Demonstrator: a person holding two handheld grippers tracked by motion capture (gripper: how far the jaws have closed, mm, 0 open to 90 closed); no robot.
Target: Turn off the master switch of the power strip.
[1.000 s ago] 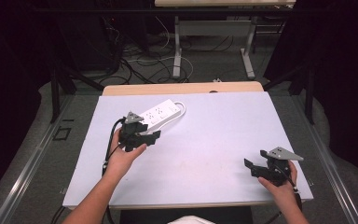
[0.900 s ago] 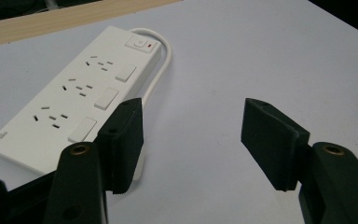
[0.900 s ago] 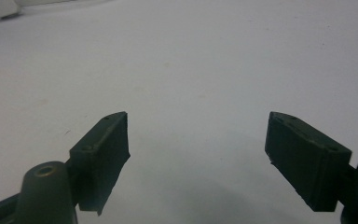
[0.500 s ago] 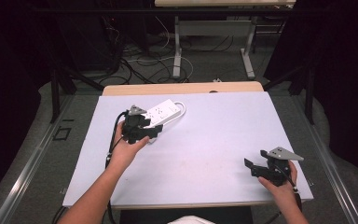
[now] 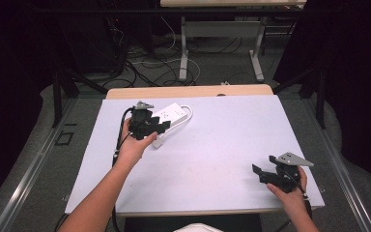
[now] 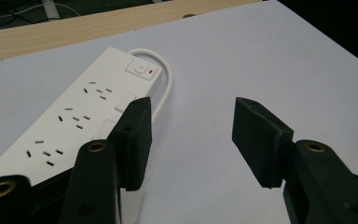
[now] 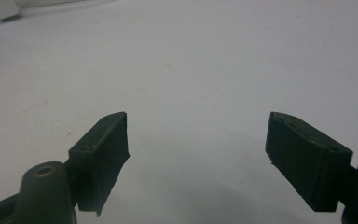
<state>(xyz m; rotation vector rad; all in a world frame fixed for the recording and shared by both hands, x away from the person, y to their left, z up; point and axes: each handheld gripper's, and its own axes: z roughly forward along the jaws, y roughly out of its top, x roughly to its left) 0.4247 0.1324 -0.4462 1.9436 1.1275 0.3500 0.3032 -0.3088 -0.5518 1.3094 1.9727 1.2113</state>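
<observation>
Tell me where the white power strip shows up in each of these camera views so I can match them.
High view: power strip at the table's far left, beside the left claw.
Left gripper view: power strip at left, partly behind one jaw.
Right gripper view: possibly the white corner at top left; cannot confirm.
Shared landmark: the white tabletop.

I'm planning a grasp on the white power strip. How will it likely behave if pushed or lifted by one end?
The power strip looks like a rigid plastic bar, so it should stay stiff. Lying flat and long on the table, it probably slides or pivots rather than rolls. Its looped white cable looks bendy and may drag behind.
</observation>
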